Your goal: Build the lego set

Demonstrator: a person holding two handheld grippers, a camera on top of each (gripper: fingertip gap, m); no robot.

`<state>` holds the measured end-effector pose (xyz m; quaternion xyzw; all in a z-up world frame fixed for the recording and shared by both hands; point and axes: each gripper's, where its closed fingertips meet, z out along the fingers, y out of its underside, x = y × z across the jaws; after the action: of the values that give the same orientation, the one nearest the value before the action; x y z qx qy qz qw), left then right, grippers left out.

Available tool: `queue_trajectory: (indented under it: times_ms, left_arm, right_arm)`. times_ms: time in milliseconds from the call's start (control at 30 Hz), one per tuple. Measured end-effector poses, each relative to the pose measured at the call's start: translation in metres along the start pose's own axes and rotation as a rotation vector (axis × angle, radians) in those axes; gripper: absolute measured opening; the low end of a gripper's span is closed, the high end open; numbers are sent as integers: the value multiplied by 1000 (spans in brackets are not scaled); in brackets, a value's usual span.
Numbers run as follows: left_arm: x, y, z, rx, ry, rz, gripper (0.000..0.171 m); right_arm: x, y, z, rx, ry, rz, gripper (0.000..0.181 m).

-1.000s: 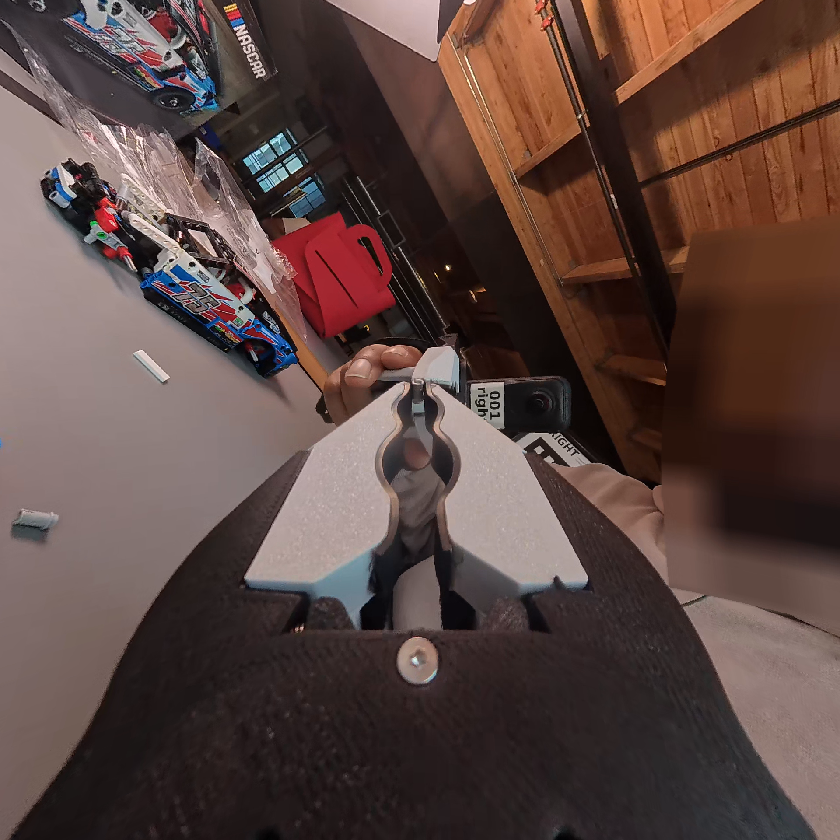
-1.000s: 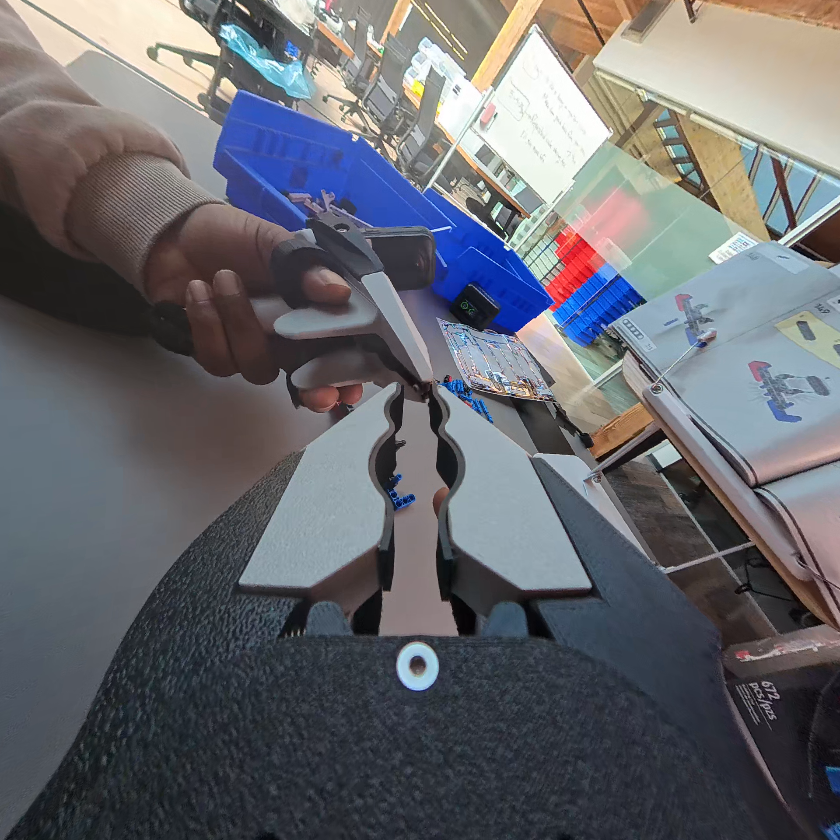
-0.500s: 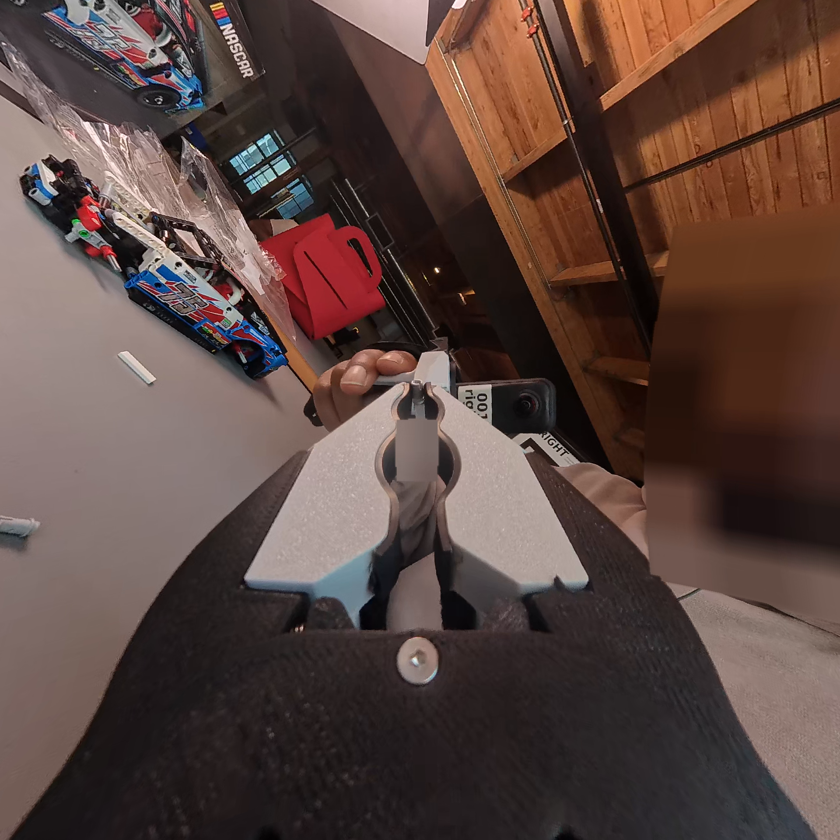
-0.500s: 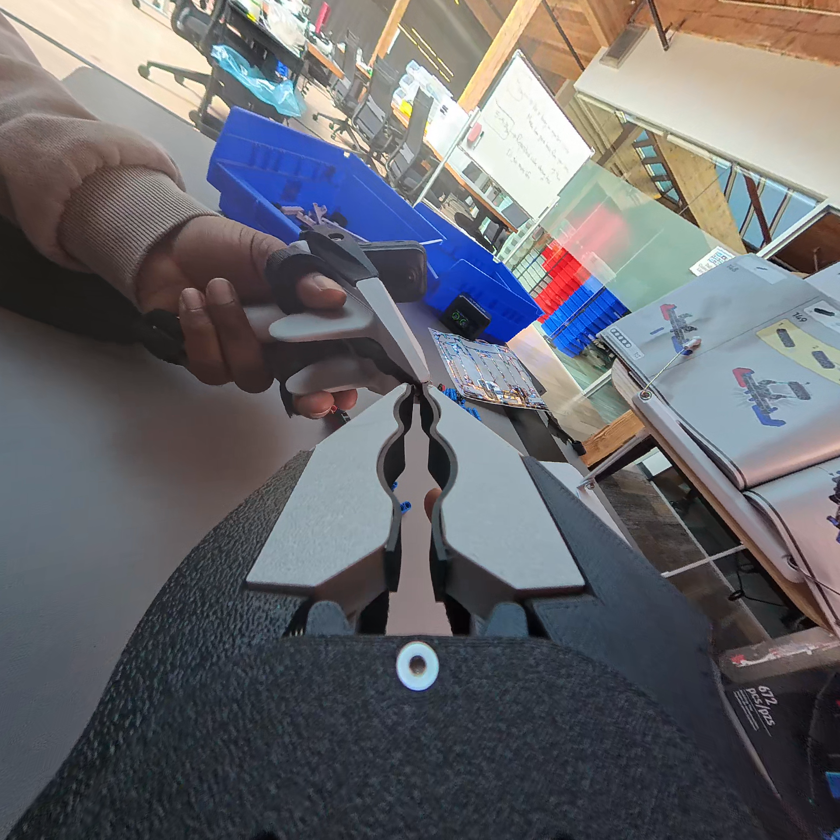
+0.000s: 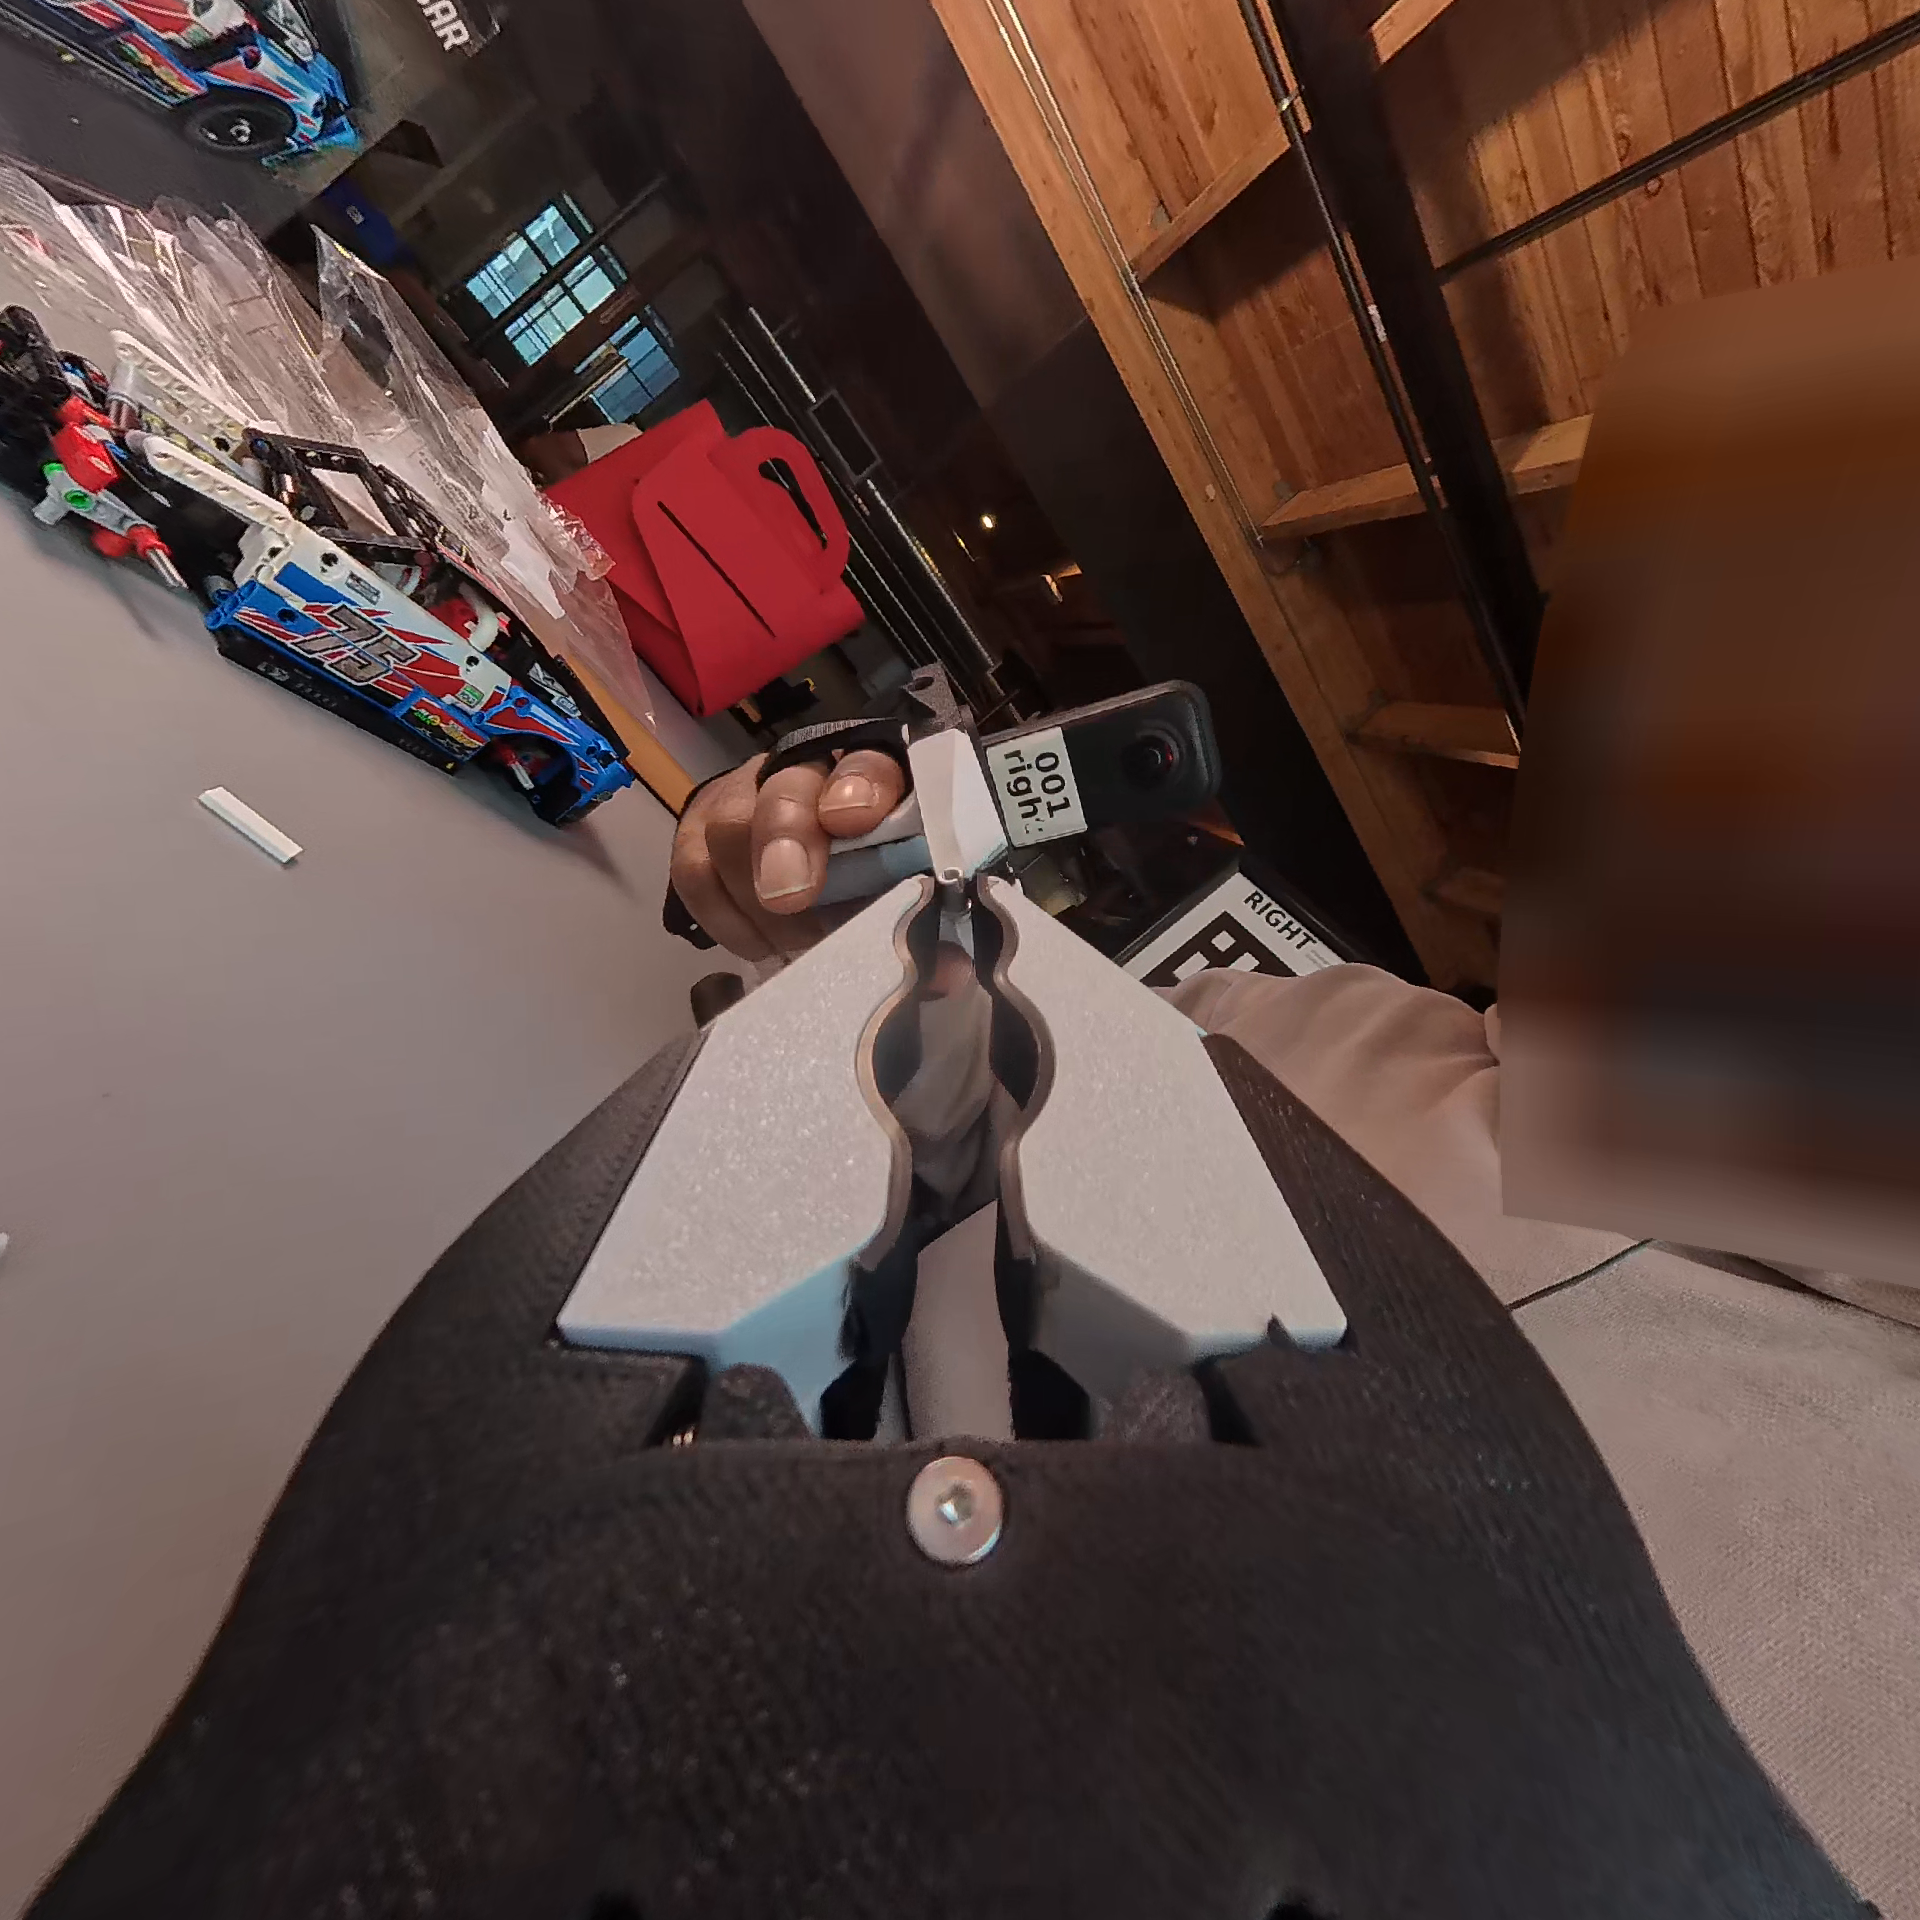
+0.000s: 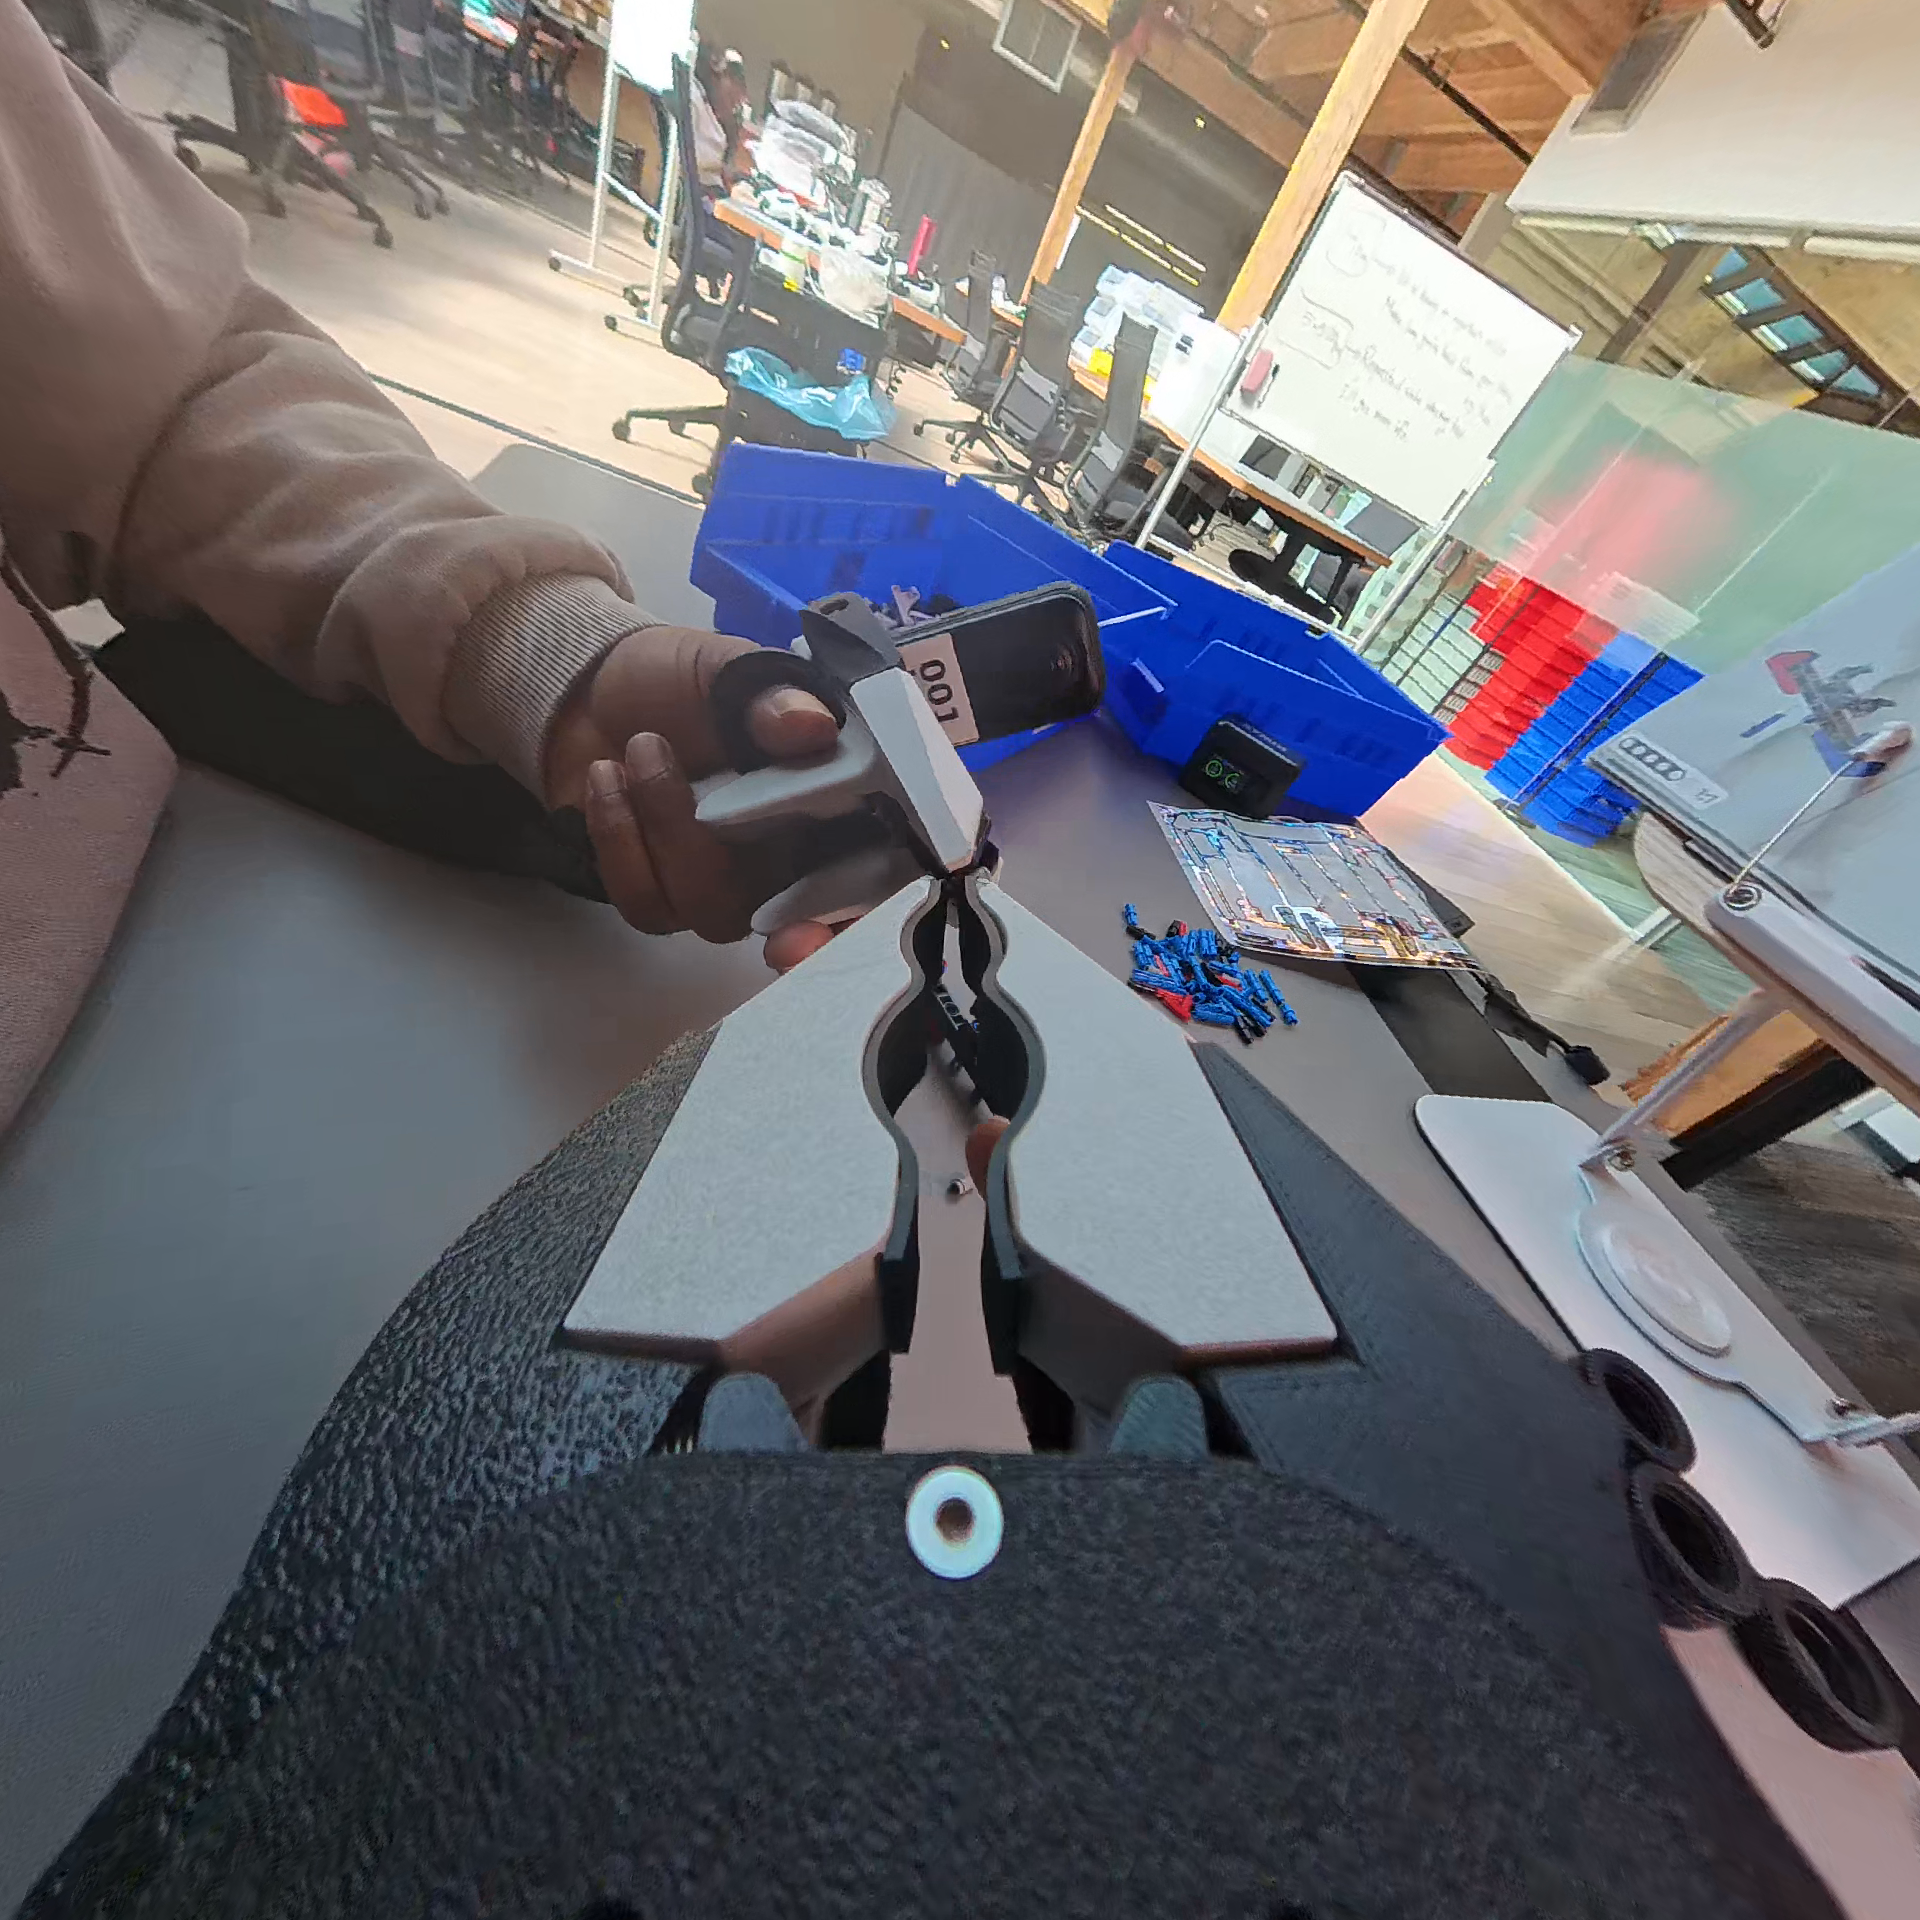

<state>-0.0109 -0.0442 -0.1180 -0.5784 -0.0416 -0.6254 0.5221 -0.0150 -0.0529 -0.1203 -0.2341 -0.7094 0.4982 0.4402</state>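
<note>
At the very tips of the left gripper (image 5: 951, 899), pinching what looks like a small grey piece (image 5: 952, 916), jaws drawn narrow, almost shut. Meeting the right gripper (image 6: 951, 894) nose to nose above the table (image 6: 312, 1039), likewise narrow and apparently clamped on a thin dark piece (image 6: 951, 982); too small to name either part. Gripped from behind by the left hand (image 6: 665, 790) and the right hand (image 5: 758, 831).

Judging by this, midway through mating two small parts in the air, not yet at the model. Well along overall: partly built race car (image 5: 416, 665) lying on the far left of the table, blue, white and red side panel on, black frame and grey beams still bare. Left to do, most likely: seating this sub-assembly, then wheels and more bodywork.

Further out, near the car, crumpled clear plastic bags (image 5: 312, 343) and a lone white piece (image 5: 249, 826). Beyond, the set's box (image 5: 208, 62) and a red bag (image 5: 717, 561).

Seen from the right wrist: a heap of blue pins (image 6: 1205, 977) just right of the grippers, a sticker sheet (image 6: 1309, 894) beside it, blue bins (image 6: 1039, 582) farther back, a small black device (image 6: 1242, 769) in front of them. At the right, an instruction booklet (image 6: 1818, 748) on a stand, with black tyres (image 6: 1683, 1538) at the near right. Nothing between the grippers and the car; only the fingers themselves hiding the join.
</note>
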Motion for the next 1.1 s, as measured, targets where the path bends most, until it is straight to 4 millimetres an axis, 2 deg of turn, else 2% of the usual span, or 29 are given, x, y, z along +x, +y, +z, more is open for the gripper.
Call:
queue_trajectory:
  times_ms: [333, 533, 733, 867, 1100]
  left_arm:
    - [-10, 23, 3, -176, -123, 208, 4]
    - [-18, 28, 0, -231, -181, 271, 3]
    - [-10, 9, -4, -107, -112, 177, 3]
    - [1, -7, -7, 8, -1, 55, 3]
    - [7, -8, -4, 50, 86, -41, 3]
  right_arm:
    - [-17, 14, -10, -41, -205, 137, 0]
    - [-25, 20, -12, -73, -254, 154, 0]
    - [-13, 11, -10, -31, -159, 108, 0]
    - [-6, 5, -4, -17, -67, 53, 10]
    - [1, -6, 5, -13, 74, -65, 11]
